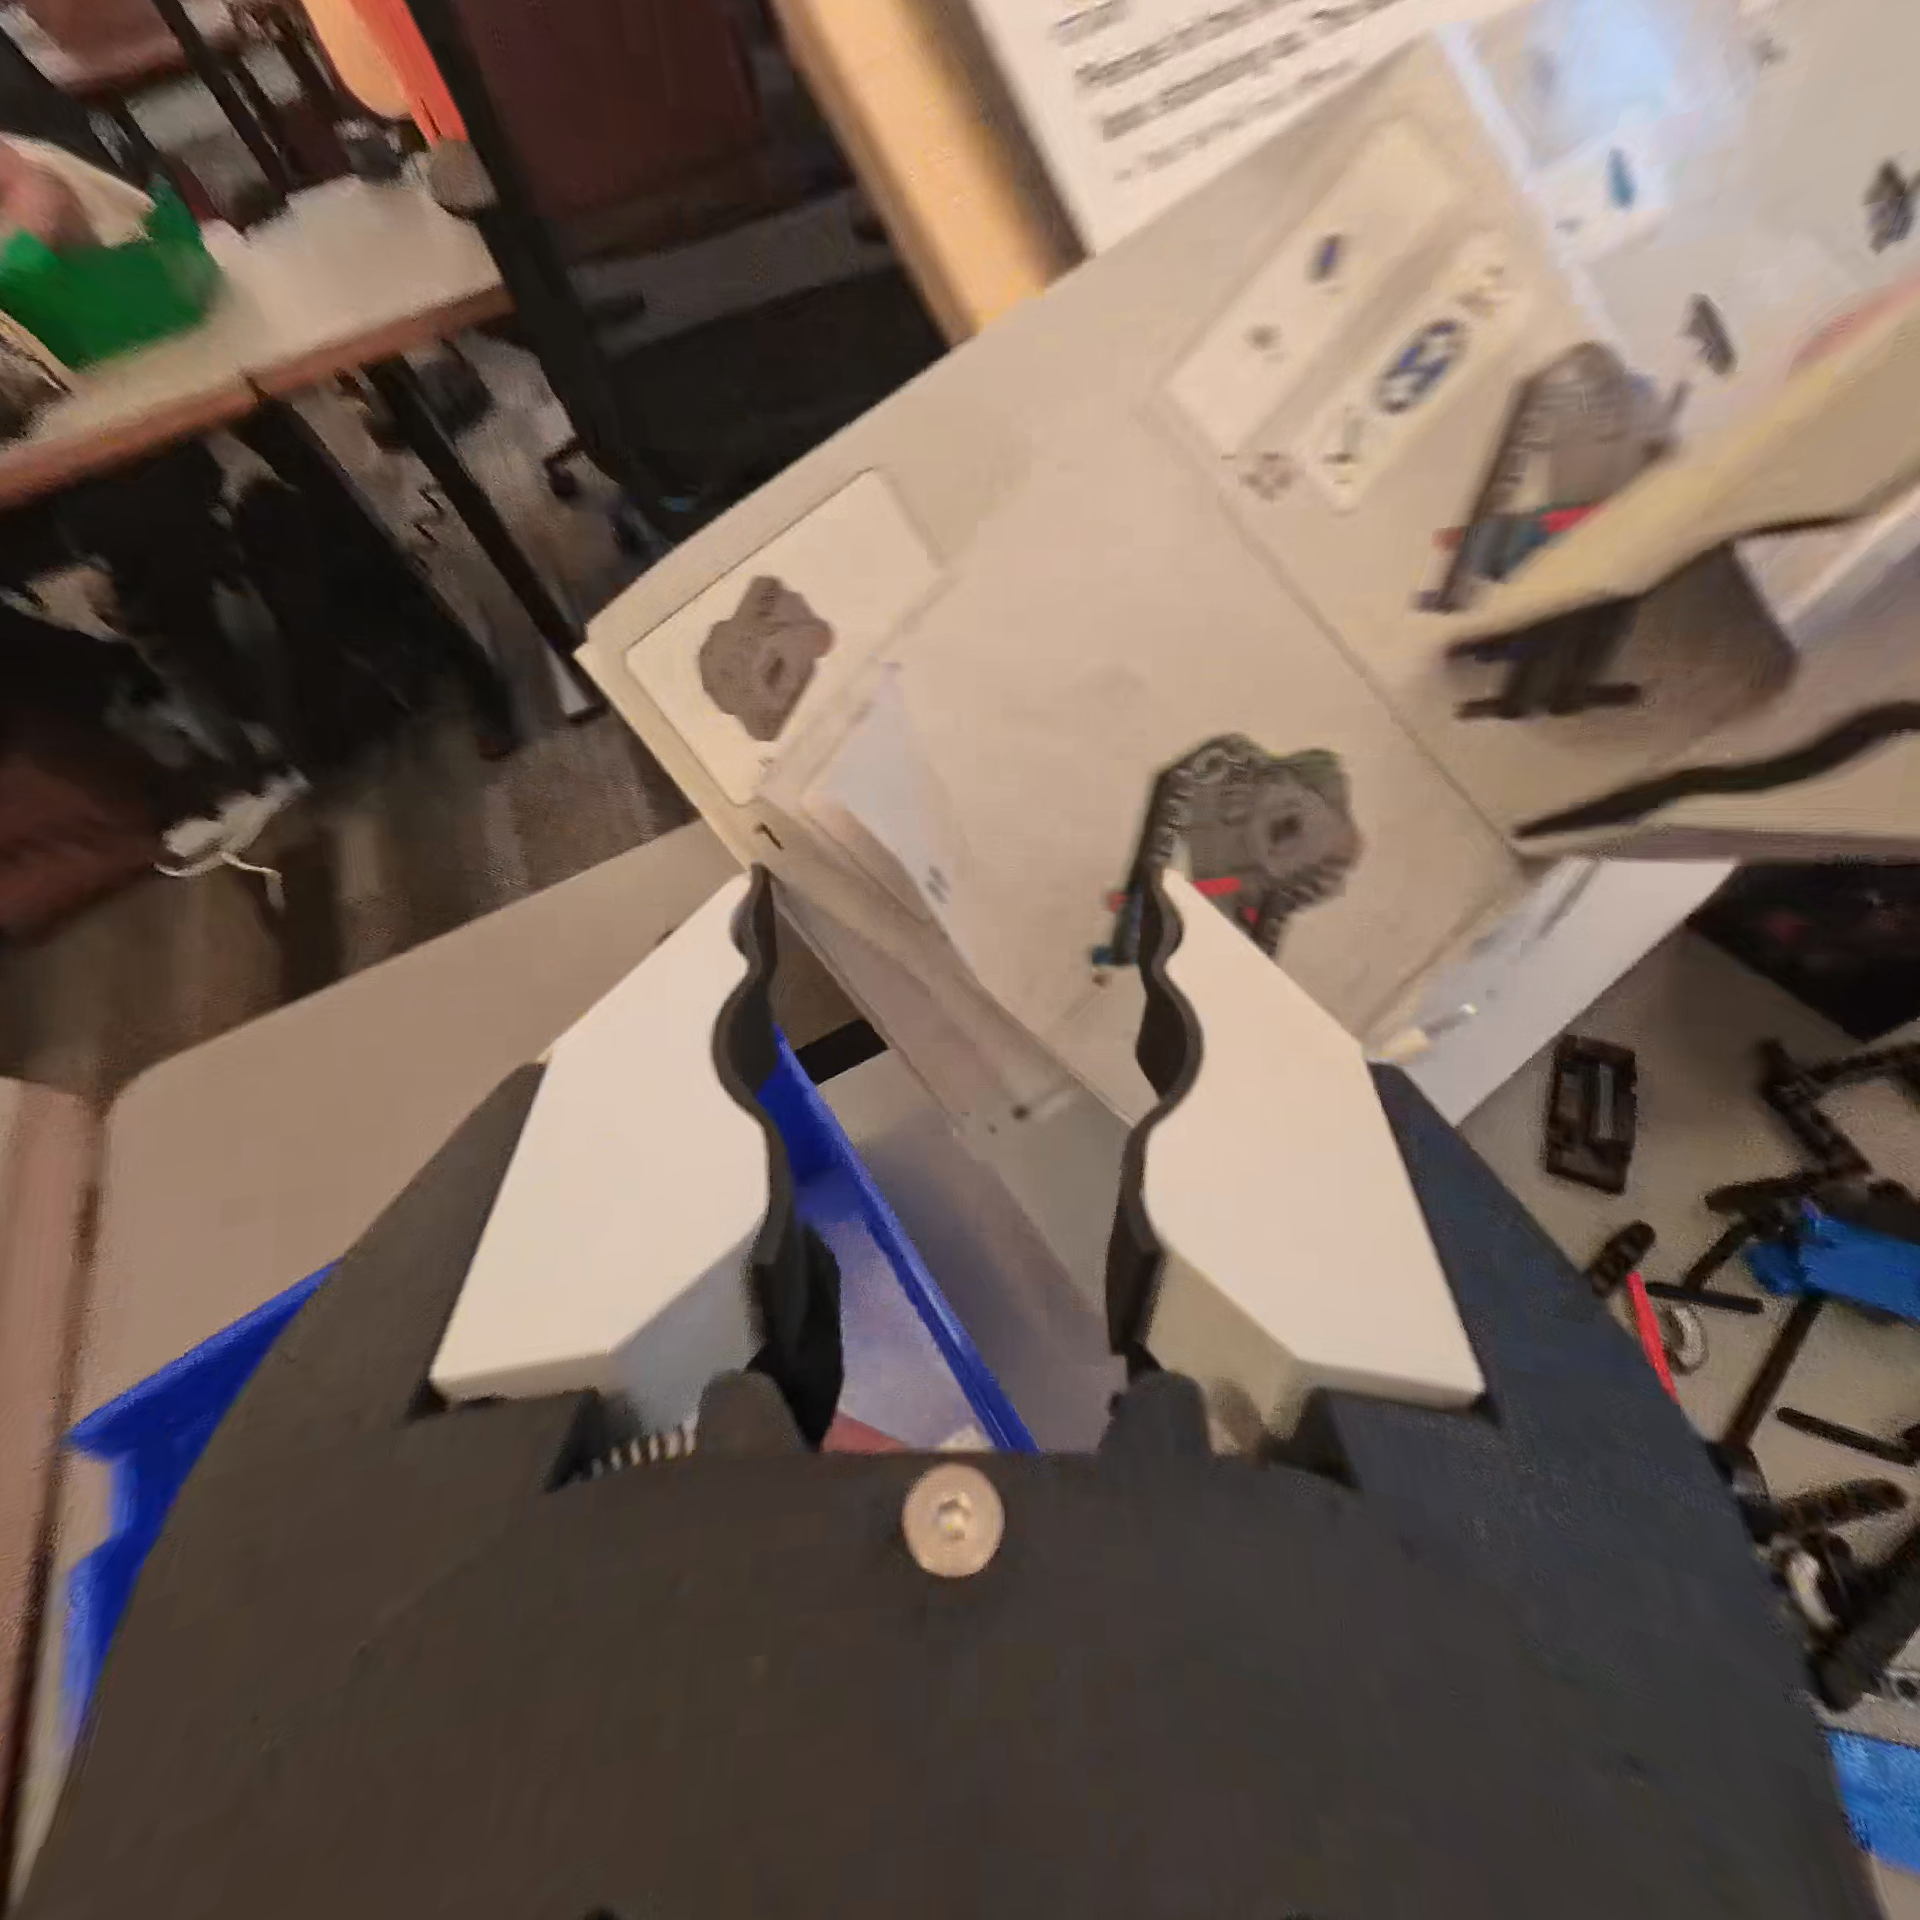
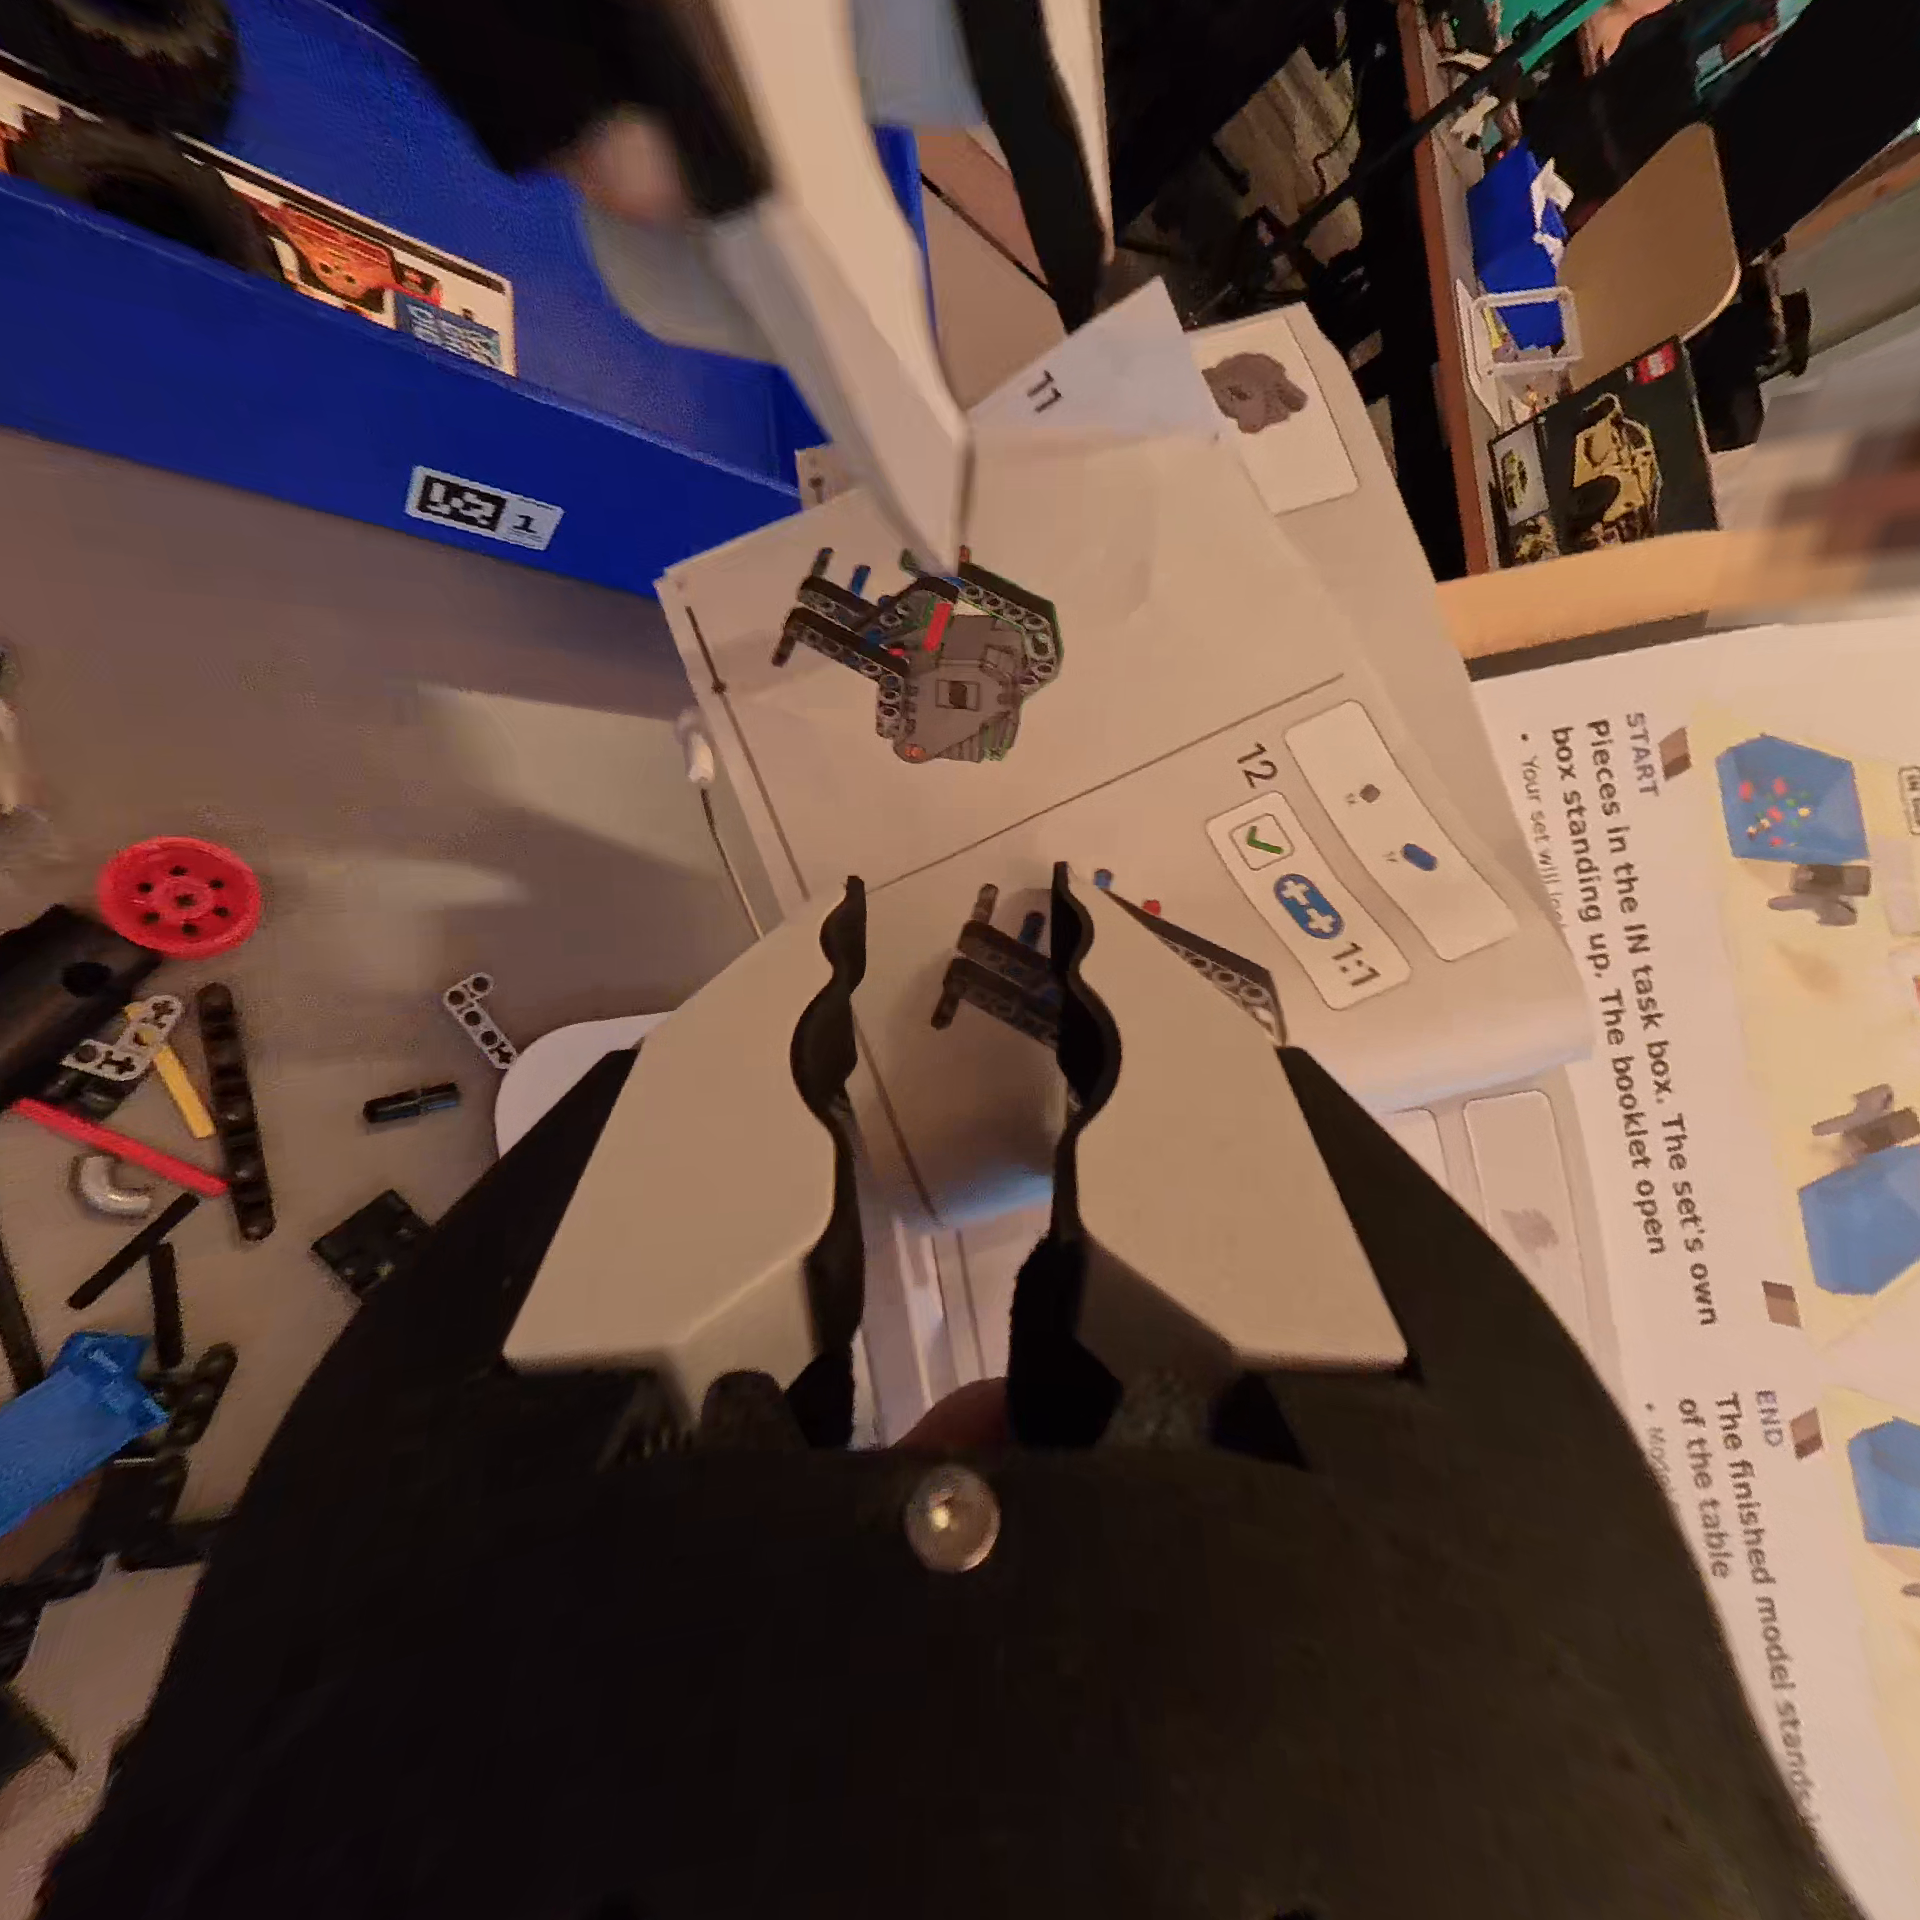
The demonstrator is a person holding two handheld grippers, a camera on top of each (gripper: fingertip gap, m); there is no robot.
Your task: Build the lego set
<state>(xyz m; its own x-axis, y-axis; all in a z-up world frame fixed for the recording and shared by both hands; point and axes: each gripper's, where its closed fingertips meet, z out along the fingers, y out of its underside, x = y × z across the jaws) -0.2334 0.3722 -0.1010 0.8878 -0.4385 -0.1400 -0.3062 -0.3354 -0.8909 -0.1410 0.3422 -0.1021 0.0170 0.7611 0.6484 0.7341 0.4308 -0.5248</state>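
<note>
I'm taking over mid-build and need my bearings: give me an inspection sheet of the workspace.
Surface: grey tabletop, partly covered by paper.
Job's things: open white instruction booklet; loose black beams; red wheel; red axle; blue brick.
Clutter: blue plastic bin behind the parts; printed guide sheet on the right.
Grippers: left gripper open, over the booklet; right gripper open, over the booklet.
Cables: nothing seen.
Surroundings: other tables, dark chairs, floor.
</note>
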